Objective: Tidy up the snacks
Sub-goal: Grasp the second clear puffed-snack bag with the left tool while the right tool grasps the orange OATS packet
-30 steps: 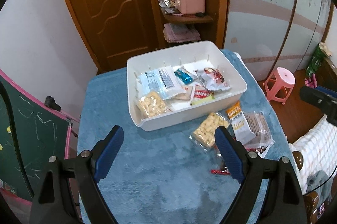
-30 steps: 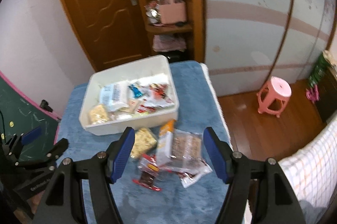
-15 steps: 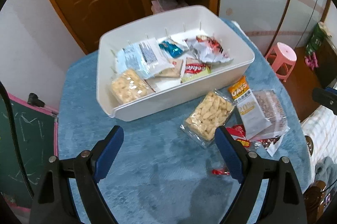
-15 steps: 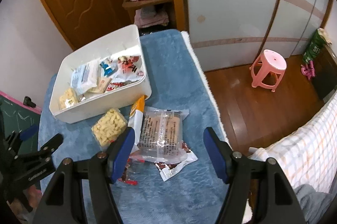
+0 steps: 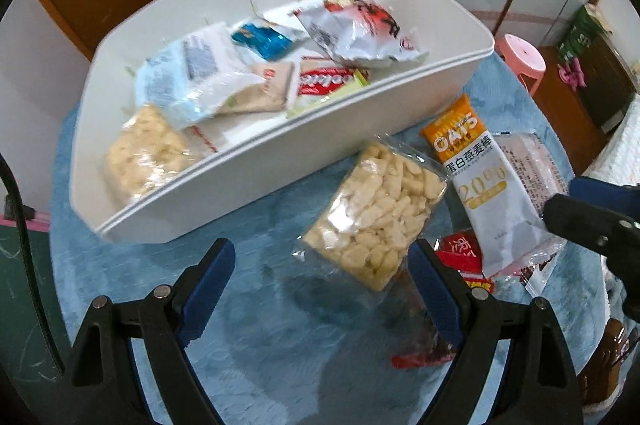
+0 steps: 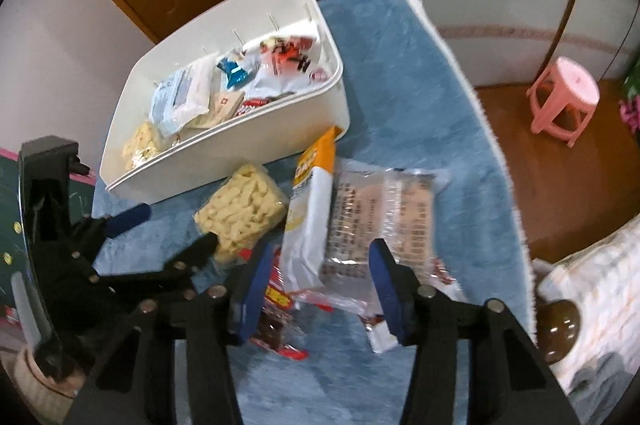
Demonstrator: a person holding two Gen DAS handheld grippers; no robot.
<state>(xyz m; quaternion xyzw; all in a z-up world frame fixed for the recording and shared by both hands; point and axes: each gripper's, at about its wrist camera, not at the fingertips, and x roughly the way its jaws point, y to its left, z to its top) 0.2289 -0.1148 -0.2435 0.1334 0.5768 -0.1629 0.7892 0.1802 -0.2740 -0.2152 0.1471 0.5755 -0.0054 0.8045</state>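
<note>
A: Leftmost?
B: A white plastic bin (image 5: 248, 181) of snacks on blue plush cloth (image 5: 256, 353). The left gripper (image 5: 320, 273) is spread wide beside a clear bag of pale crackers (image 5: 376, 213).
A: Rightward?
B: The right gripper (image 6: 320, 273), just been closing, seems to straddle the orange-and-white oat bar (image 6: 308, 221) and clear wrapped cake (image 6: 380, 213), untouched.

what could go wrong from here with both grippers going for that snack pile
1. The oat bar overlaps the clear printed pack; the right gripper, whose jaws have just been closing around both, may pinch two or drag one.
2. The left gripper, jaws open by the cracker bag, sits close to the right one, so they could collide.
3. Small red packets underneath may get swept along.
</note>
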